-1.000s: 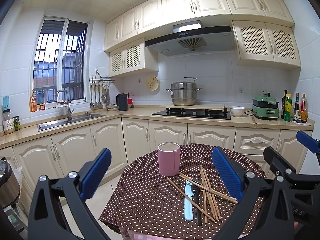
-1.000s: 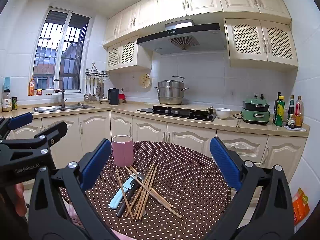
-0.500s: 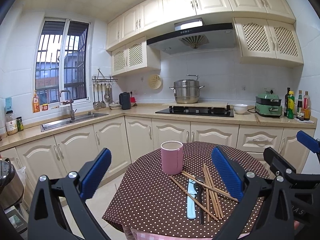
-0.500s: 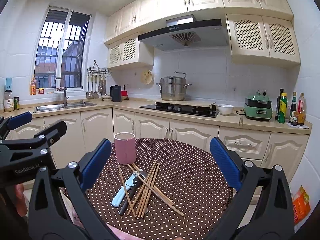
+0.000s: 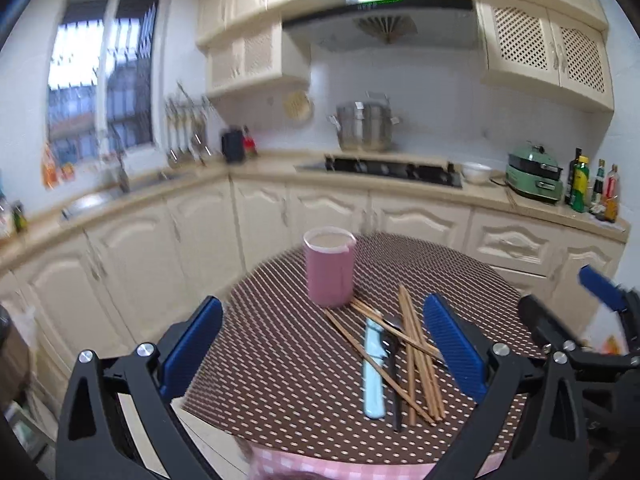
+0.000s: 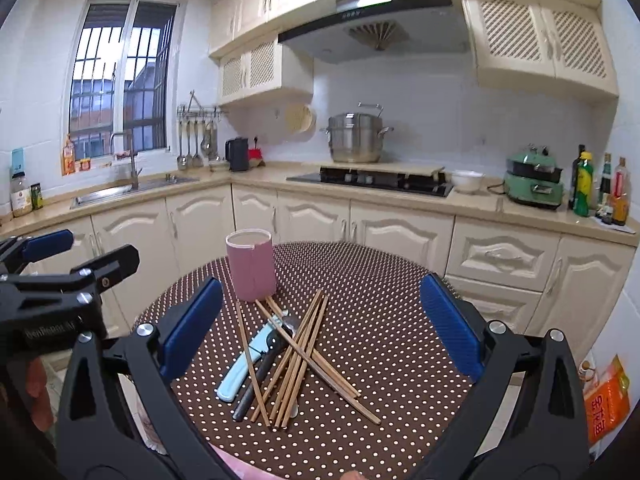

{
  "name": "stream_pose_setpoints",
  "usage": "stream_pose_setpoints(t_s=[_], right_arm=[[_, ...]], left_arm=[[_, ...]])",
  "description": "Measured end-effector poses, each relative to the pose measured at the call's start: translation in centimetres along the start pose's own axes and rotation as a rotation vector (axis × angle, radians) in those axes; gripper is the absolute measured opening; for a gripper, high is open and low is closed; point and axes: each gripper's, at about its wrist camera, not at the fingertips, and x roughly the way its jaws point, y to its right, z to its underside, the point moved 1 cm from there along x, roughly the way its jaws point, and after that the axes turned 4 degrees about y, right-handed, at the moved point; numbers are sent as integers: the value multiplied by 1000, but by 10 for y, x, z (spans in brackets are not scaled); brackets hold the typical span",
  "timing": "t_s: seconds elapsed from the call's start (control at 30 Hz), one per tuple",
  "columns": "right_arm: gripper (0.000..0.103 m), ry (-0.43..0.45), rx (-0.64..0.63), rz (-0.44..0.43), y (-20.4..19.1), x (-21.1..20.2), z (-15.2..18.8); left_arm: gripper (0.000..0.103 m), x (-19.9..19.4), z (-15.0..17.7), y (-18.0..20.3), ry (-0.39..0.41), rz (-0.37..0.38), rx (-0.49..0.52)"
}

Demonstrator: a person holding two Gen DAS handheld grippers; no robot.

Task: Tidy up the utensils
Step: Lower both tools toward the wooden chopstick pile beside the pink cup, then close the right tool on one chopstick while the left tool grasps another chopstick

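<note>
A pink cup (image 5: 329, 267) (image 6: 251, 265) stands upright on a round table with a brown polka-dot cloth (image 5: 280, 360) (image 6: 384, 320). In front of it lies a loose pile of several wooden chopsticks (image 5: 416, 356) (image 6: 298, 360), a light blue handled utensil (image 5: 373, 372) (image 6: 250, 358) and a dark handled utensil (image 5: 394, 376) (image 6: 260, 376). My left gripper (image 5: 322, 352) is open and empty above the near table edge. My right gripper (image 6: 318, 328) is open and empty above the pile. Each gripper shows at the edge of the other's view, the right one (image 5: 600, 320) and the left one (image 6: 60, 272).
Cream kitchen cabinets and a counter run behind the table, with a sink (image 6: 124, 192), a hob (image 6: 372, 180) carrying a steel pot (image 6: 356, 136), a green cooker (image 6: 534, 180) and bottles (image 6: 600, 188). An orange bag (image 6: 606, 400) lies on the floor at the right.
Both grippers have moved closer to the table and tilted down, so the cup and utensil pile appear larger and higher. The left view is blurred by motion. Both jaws stay open.
</note>
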Motion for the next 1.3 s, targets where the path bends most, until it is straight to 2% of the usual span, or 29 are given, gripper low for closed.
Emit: stream_pose_setpoints(t_s=[0.13,0.23,0.3,0.33,0.47,0.53,0.63,0.77,0.93,1.0,1.07,1.2,1.3], right_arm=[[97,-82,5,-5,12,29,8],[97,-140,6,2,20,47,14],[97,-190,8,2,26,60,19],[97,-219,6,3,28,67,22],[97,-318,-14,-10,34,95,33],[97,-361,-31,-21,36,108,38],[97,-428,-67,-35,38,126,43],[97,-518,-61,-133,41,148,42],[95,-603,-102,-212,34,169,40],[83,-647,-116,-248,27,177,44],[73,-684,-129,-276,20,185,48],[44,-739,-162,-326,2,196,51],[35,-758,-201,-353,-13,203,50]], left_arm=[[98,35,2,-16,-109,50,-84],[98,71,8,-25,-220,63,-115],[98,95,16,-28,-304,103,-128],[96,114,21,-27,-377,114,-142],[72,158,38,-22,-527,155,-174],[68,182,49,-16,-590,165,-182],[62,206,61,-6,-650,159,-169],[50,234,77,-1,-727,135,-170],[38,248,83,5,-747,138,-172],[30,259,85,10,-757,143,-172],[14,259,80,12,-750,126,-160],[6,261,83,8,-749,164,-208],[6,255,82,3,-727,168,-215]])
